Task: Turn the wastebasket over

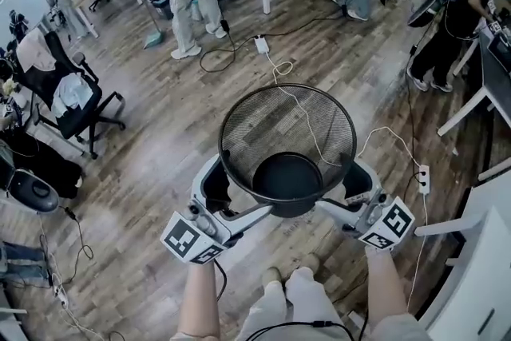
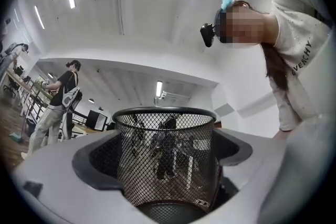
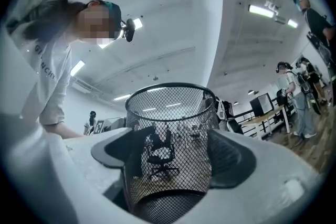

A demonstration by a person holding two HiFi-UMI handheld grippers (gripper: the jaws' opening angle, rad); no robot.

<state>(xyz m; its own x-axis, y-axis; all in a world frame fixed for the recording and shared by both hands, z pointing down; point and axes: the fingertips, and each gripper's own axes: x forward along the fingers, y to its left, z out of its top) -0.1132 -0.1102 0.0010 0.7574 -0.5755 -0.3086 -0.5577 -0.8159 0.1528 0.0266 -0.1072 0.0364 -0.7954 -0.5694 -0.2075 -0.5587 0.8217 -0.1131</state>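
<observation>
The black mesh wastebasket (image 1: pixel 287 141) is held upright in the air in front of me, its open mouth facing up and its solid dark bottom showing inside. My left gripper (image 1: pixel 235 200) clamps its lower left side and my right gripper (image 1: pixel 345 192) its lower right side. In the left gripper view the wastebasket (image 2: pixel 165 157) stands between the two grey jaws of the left gripper (image 2: pixel 165 170). In the right gripper view the wastebasket (image 3: pixel 168 147) likewise fills the gap of the right gripper (image 3: pixel 170 168). Both views look up at the ceiling and at the person holding the grippers.
Wooden floor lies below, crossed by a white cable to a power strip (image 1: pixel 421 178). A black office chair (image 1: pixel 68 104) stands at left, a white desk (image 1: pixel 479 100) and a white cabinet (image 1: pixel 479 283) at right. Several people work at the far tables. My feet (image 1: pixel 287 277) are under the basket.
</observation>
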